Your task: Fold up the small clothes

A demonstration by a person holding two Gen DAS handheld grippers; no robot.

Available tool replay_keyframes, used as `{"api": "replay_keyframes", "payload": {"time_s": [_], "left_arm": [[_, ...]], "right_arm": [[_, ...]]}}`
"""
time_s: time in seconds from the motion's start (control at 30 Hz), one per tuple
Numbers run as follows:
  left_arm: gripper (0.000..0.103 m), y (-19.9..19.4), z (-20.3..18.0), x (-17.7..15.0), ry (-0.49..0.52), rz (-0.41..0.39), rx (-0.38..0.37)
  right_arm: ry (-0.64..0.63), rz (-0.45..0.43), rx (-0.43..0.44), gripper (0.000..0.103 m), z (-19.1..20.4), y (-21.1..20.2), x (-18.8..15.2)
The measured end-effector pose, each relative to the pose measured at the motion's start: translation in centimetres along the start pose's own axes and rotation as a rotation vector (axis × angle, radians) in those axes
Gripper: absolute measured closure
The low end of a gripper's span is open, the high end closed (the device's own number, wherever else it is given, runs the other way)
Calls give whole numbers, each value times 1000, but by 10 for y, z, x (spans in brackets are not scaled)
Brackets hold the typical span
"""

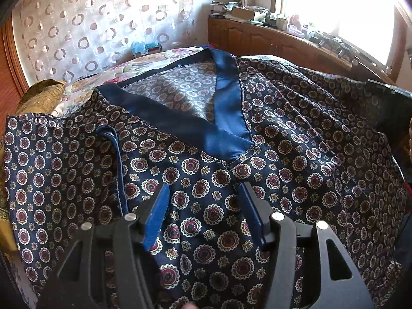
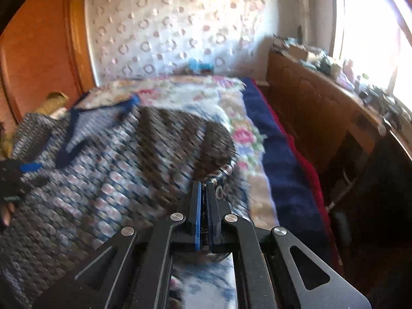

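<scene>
Where sunlight falls, floral bedspread (image 2: 247, 118).

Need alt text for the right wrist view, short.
The right gripper is shut on the edge of a dark patterned V-neck top spread over a bed with a floral bedspread. The fabric is motion-blurred. At the left edge, the left gripper sits over the top; wooden cabinets line the right under a bright window.
</scene>
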State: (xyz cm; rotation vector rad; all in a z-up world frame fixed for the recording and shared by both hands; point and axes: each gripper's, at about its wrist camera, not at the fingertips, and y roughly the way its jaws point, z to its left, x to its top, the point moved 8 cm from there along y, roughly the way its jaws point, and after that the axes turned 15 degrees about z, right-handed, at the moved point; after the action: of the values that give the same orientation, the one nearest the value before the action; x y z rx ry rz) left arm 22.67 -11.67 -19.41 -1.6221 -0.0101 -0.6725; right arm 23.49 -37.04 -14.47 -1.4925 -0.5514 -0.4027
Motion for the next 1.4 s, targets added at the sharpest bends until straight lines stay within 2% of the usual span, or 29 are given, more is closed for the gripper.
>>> {"api": "replay_keyframes", "payload": {"time_s": [0.17, 0.4, 0.53, 0.63, 0.7, 0.73, 0.77, 0.93, 1.0, 1.2, 1.4], "left_arm": [[46, 0, 0, 0, 0, 0, 1], [47, -2, 2, 0, -10, -7, 2], [47, -16, 5, 5, -30, -68, 13], [47, -27, 4, 12, -33, -111, 18], [47, -36, 3, 18, -41, -151, 15], [47, -40, 1, 22, -44, -171, 9], [47, -43, 1, 26, -46, -184, 4], [47, -51, -10, 39, -33, -224, -5], [47, -52, -16, 42, -23, -227, -24], [47, -55, -26, 46, -11, -215, -63], [47, -58, -26, 44, -8, -214, -59]], "right_arm": [[-76, -20, 92, 102, 45, -3, 10], [-124, 88, 154, 102, 87, 38, -11], [-114, 128, 161, 102, 89, 50, -25], [-96, 128, 163, 99, 84, 46, -28], [-80, 121, 140, 83, 78, 40, -27], [-70, 111, 127, 68, 73, 35, -26], [-65, 98, 129, 61, 71, 31, -25], [-25, 29, 93, 57, 44, 4, -13], [2, 27, 71, 54, 30, 3, -10], [85, 91, -15, 53, -15, 30, -15], [144, 161, 19, 53, -33, 62, -21]]}}
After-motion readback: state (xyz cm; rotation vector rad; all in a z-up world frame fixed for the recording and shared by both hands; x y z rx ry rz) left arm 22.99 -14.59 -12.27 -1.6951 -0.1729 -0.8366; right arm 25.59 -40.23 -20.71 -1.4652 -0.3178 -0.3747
